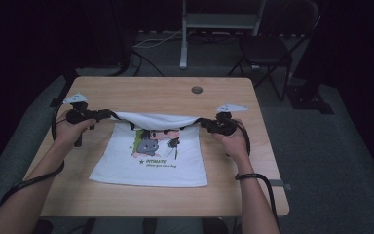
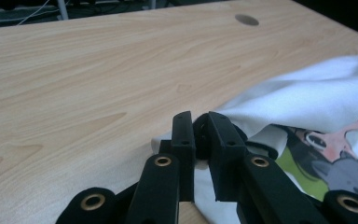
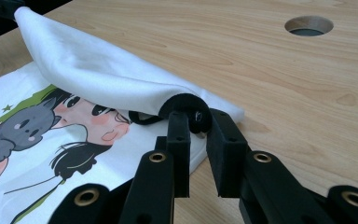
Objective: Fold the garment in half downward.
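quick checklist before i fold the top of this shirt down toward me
1. Left gripper shut on the shirt at its far left corner: ok.
2. Right gripper shut on the far right corner: ok, black trim sits between the jaws.
3. Far edge lifted evenly between both grippers: ok, it sags only slightly in the middle.
4. Near part of the shirt flat on the table: ok.
5. Both fabric layers caught in each grip: cannot tell.
6. Cables clear of the shirt: ok.
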`<state>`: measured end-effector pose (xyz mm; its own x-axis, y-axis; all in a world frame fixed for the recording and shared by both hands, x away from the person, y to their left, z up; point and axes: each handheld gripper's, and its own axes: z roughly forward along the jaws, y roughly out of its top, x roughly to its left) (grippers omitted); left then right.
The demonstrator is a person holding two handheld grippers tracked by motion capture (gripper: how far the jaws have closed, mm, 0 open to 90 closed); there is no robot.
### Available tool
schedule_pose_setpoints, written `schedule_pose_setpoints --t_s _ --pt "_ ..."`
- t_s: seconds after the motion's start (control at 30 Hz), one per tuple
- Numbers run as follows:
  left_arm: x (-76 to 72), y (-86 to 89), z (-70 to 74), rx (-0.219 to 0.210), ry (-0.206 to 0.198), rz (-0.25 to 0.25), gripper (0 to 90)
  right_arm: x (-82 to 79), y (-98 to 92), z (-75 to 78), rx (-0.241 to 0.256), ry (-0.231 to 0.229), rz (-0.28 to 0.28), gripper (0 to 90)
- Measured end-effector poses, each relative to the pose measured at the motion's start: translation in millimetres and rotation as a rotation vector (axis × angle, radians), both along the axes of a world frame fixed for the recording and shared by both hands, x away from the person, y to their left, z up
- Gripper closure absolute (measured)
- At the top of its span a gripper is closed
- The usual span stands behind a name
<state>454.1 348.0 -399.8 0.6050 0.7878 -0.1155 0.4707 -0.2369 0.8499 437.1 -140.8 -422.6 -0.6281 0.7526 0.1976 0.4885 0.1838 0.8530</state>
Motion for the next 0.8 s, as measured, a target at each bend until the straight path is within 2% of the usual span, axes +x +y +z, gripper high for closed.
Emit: schedule_pose_setpoints --t_s 0.13,0.23,0.47,0.6,0.8 --pt "-3.9 -2.3 -1.0 0.049 -0.016 -0.013 81.1 -2.4 1.5 -1.6 -0.004 -0.002 0.005 79.4" --pt "-7.1 -3.2 -1.6 0.083 -0.027 -0.028 81.1 -5.9 3.5 -4.0 -0.036 -0.006 0.017 79.4" --pt "-18.3 -7.1 -2.8 0.151 -0.073 -0.066 80.5 -12.2 5.4 -9.6 -0.07 -0.008 0.03 79.3" --pt "-21.2 -6.7 -4.2 0.158 -0.075 -0.067 80.5 -15.6 6.0 -10.0 -0.073 -0.016 0.035 79.3" --pt "-27.7 -8.4 -3.9 0.189 -0.092 -0.084 80.5 -18.3 6.8 -9.4 -0.08 -0.018 0.038 79.3"
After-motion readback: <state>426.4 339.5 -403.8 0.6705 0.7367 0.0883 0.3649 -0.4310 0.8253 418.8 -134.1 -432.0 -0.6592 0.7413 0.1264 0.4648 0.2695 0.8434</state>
